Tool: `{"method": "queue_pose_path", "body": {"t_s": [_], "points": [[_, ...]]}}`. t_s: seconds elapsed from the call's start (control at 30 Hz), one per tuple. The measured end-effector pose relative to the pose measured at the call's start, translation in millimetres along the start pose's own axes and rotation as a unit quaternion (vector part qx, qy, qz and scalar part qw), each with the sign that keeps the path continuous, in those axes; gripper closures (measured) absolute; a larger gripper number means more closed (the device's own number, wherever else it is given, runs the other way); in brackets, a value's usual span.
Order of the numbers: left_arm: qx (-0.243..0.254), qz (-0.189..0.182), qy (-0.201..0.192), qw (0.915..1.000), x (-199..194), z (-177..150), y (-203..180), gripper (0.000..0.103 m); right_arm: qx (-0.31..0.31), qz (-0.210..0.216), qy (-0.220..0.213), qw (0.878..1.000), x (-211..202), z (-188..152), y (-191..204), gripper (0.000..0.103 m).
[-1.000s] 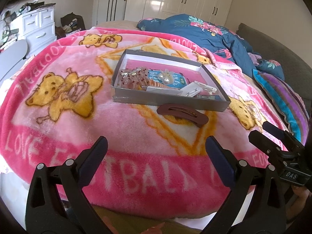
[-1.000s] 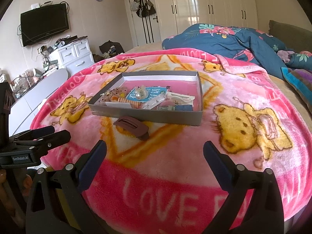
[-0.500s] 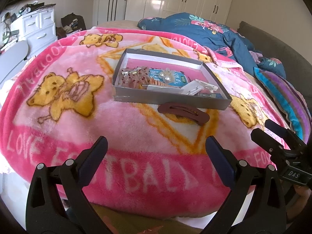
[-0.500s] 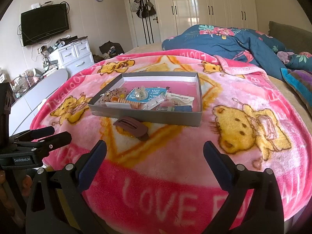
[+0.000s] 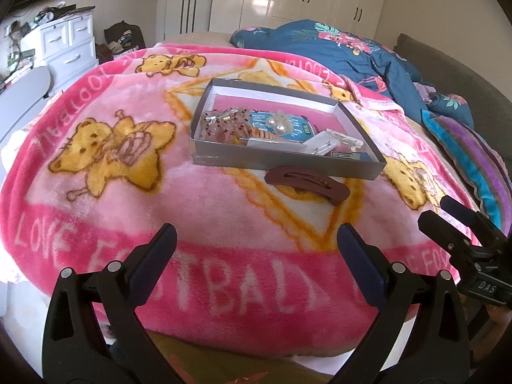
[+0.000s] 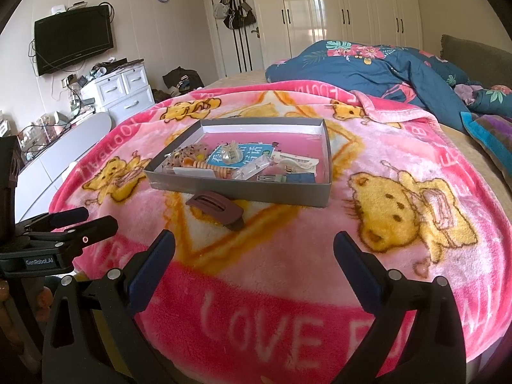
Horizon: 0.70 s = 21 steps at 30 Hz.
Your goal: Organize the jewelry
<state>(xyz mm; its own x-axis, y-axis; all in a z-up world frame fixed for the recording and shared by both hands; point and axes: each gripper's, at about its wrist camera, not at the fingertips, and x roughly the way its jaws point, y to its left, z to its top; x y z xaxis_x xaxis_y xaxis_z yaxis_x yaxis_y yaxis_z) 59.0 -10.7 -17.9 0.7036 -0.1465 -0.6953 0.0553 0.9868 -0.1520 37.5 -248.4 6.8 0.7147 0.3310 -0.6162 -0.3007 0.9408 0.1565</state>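
A grey shallow box (image 5: 278,161) (image 6: 243,190) with a pink floor sits on the pink bear blanket and holds hair clips, pearl earrings on a blue card (image 5: 281,124) and small packets. A brown hair clip (image 5: 307,184) (image 6: 216,208) lies on the blanket just in front of the box. My left gripper (image 5: 256,249) is open and empty, well short of the clip. My right gripper (image 6: 254,252) is open and empty, also short of the clip. Each gripper shows at the edge of the other's view.
The pink blanket (image 5: 96,192) covers the bed. A dark blue floral duvet (image 5: 345,51) is bunched at the back right. A striped pillow (image 5: 473,160) lies at the right. White drawers (image 6: 124,92) and a wall TV (image 6: 73,38) stand to the left.
Both grippers have drifted slightly; the box and clip sit a little lower in the left view. Both stay open and empty.
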Motion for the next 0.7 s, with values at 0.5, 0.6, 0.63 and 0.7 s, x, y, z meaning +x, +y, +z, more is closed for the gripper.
{"method": "queue_pose_path", "body": {"t_s": [0.5,0.6,0.63,0.7], "points": [[0.002,0.006,0.000,1.0000,-0.9,0.6,0.3,0.009,0.000,0.000,-0.001,1.000,-0.1,-0.3,-0.1,0.004],[0.002,0.005,0.001,1.0000,-0.3,1.3,0.0,0.009,0.001,0.001,0.000,1.000,-0.6,-0.5,-3.1,0.004],[0.001,0.005,0.001,1.0000,-0.4,1.3,0.8,0.009,0.001,0.000,0.000,1.000,-0.6,-0.5,-3.2,0.004],[0.000,0.006,0.002,1.0000,-0.4,1.3,1.4,0.009,0.000,0.001,0.000,1.000,-0.8,-0.4,-3.8,0.004]]}}
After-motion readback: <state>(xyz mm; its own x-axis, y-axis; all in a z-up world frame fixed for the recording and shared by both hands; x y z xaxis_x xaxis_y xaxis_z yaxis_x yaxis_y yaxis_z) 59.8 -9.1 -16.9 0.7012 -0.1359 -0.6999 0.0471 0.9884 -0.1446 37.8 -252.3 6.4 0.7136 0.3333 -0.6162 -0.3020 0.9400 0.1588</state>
